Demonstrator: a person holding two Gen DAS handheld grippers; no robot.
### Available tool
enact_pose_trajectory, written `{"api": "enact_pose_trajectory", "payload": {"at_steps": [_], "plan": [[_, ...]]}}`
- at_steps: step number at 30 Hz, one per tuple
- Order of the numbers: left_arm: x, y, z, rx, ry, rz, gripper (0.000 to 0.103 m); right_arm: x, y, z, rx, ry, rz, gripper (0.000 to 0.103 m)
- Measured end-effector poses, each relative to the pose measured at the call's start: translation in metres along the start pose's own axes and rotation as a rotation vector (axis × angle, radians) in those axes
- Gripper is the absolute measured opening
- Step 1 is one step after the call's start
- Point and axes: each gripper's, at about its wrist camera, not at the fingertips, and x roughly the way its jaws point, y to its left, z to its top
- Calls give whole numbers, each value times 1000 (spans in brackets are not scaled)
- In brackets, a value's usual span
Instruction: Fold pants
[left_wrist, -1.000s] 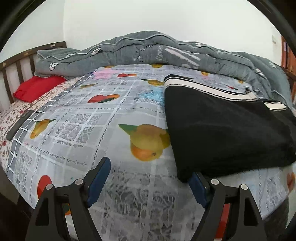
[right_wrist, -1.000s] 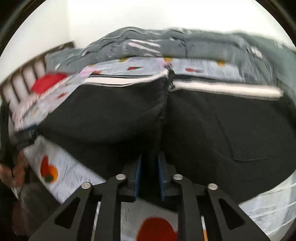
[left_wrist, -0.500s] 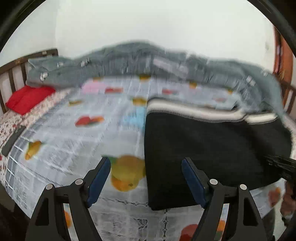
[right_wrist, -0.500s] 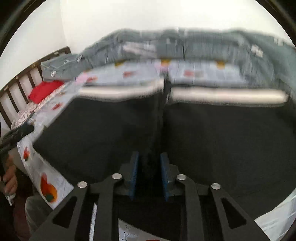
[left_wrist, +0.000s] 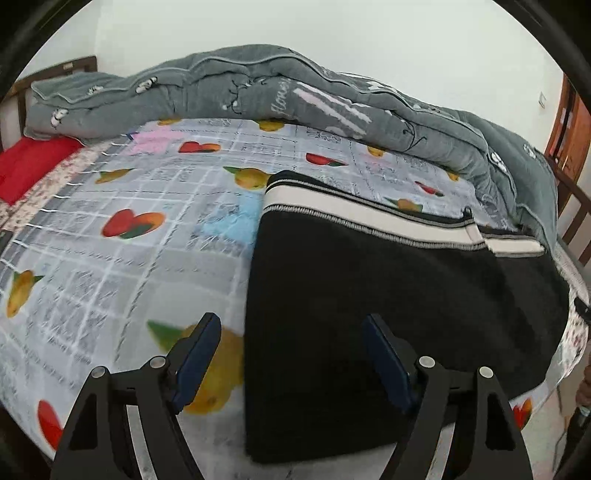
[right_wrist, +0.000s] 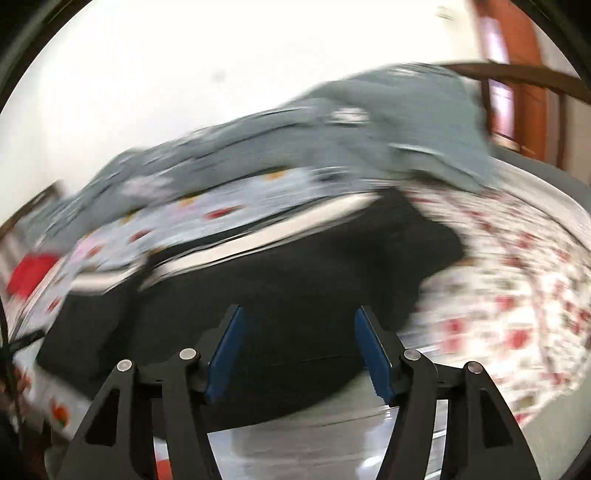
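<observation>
The black pants (left_wrist: 388, 295) lie folded on the fruit-print bedsheet (left_wrist: 110, 258), with their white-striped waistband (left_wrist: 369, 218) at the far side. My left gripper (left_wrist: 291, 358) is open and empty, and straddles the pants' left edge near the bed's front. In the blurred right wrist view the pants (right_wrist: 295, 280) fill the middle. My right gripper (right_wrist: 299, 350) is open and empty, just above their near edge.
A rolled grey quilt (left_wrist: 295, 96) lies along the back of the bed. A red pillow (left_wrist: 29, 166) sits at the far left by the wooden headboard. A floral sheet (right_wrist: 517, 295) covers the bed to the right. A wooden door (left_wrist: 569, 136) stands at the right.
My right gripper has opened and let go of the pants, then swung right. My left gripper has moved right, over the pants' left edge.
</observation>
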Motion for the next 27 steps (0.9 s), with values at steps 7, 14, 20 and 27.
{"api": "enact_pose_trajectory", "payload": {"at_steps": [7, 14, 20, 27], "plan": [[45, 15, 20, -56, 138, -44, 76, 70, -71, 15, 218, 109, 48, 61], [67, 26, 38, -61, 155, -91, 74, 102, -60, 31, 283, 109, 40, 65], [83, 16, 53, -22, 194, -84, 33, 80, -30, 47, 157, 3, 0, 33], [58, 17, 78, -29, 44, -85, 10, 25, 65, 94, -38, -211, 22, 27]]}}
